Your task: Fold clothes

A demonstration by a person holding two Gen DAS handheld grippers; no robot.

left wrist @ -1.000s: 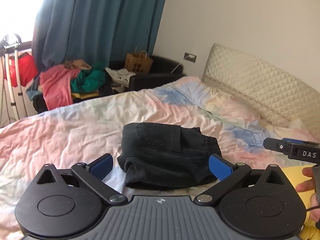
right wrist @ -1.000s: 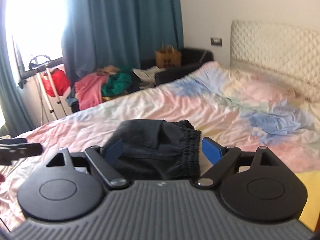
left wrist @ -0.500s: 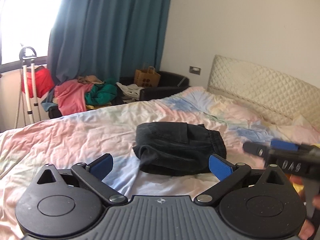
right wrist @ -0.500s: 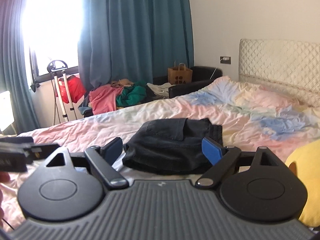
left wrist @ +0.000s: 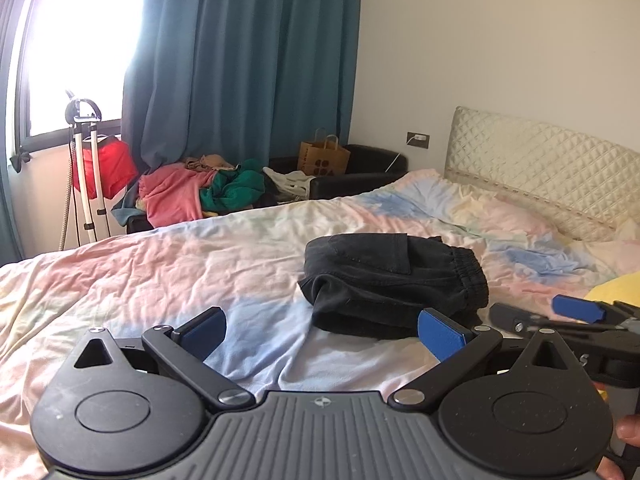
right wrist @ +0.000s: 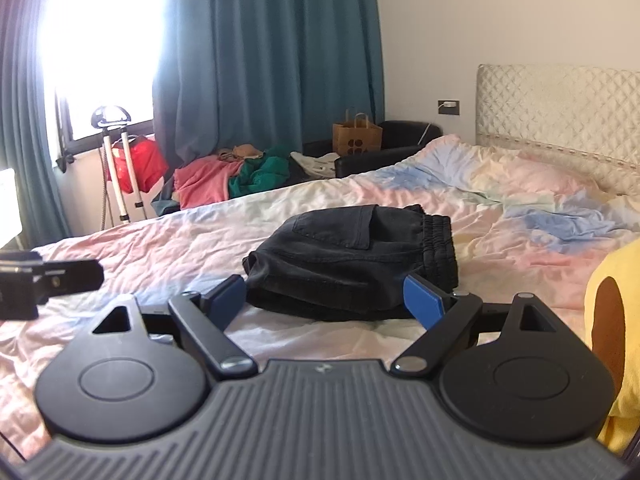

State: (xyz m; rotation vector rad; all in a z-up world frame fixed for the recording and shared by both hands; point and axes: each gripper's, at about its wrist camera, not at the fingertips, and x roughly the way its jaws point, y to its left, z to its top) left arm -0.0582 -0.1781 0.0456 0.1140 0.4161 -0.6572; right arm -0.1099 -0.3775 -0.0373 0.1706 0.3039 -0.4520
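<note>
No writing reads clearly. Folded black pants (left wrist: 394, 280) lie mid-bed (left wrist: 160, 272); left tool (left wrist: 322, 330) and right tool (right wrist: 325, 300) gape before them, holding nothing.

The left tool (left wrist: 322, 330) and the right tool (right wrist: 325, 300) both point forward with their blue-padded fingers spread wide and nothing between them, side by side at about the same height, each showing at the edge of the other's view.
</note>
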